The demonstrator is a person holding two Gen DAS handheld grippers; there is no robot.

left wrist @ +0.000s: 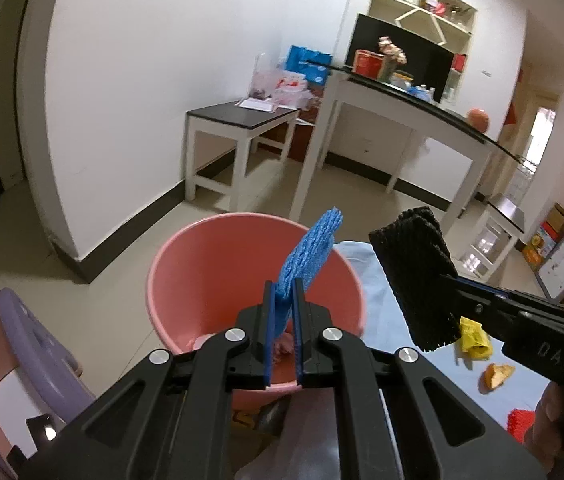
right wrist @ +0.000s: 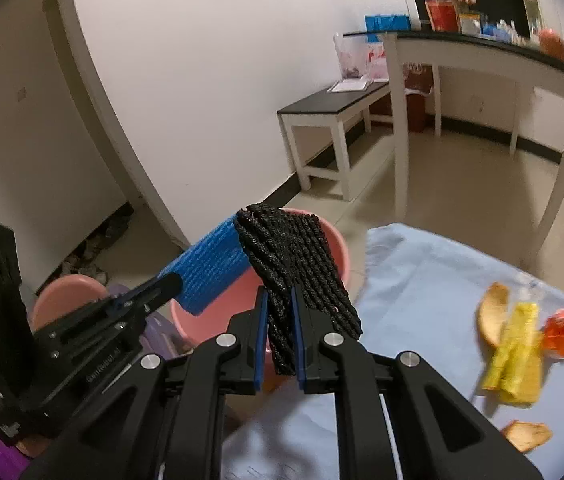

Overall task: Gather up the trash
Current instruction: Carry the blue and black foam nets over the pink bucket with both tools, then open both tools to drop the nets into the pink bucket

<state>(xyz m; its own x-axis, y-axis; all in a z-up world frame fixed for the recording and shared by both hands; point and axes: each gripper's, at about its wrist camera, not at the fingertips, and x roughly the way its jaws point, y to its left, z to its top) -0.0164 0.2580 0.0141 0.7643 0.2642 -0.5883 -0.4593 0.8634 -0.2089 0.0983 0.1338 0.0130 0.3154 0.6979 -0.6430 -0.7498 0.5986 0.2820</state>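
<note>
Trash: blue foam net (left wrist: 306,254) clamped in left gripper (left wrist: 284,300), up over pink bucket (left wrist: 185,264) | black foam net (right wrist: 298,276) clamped in right gripper (right wrist: 279,320), near bucket rim | peel (right wrist: 492,314), yellow wrapper (right wrist: 516,354), red scrap (right wrist: 562,332) lying on blue cloth (right wrist: 422,280)

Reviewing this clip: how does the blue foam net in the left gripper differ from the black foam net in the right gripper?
Colour: the blue foam net is bright blue, the black foam net black.
Place: the blue one hangs above the pink bucket; the black one is beside the bucket, over the edge of the light blue cloth.
Texture: the black one looks coarser, with thick ropy ribs; the blue one is finer.
Shared: both are flattened mesh sleeves clamped at one end, by the left gripper and the right gripper.
</note>
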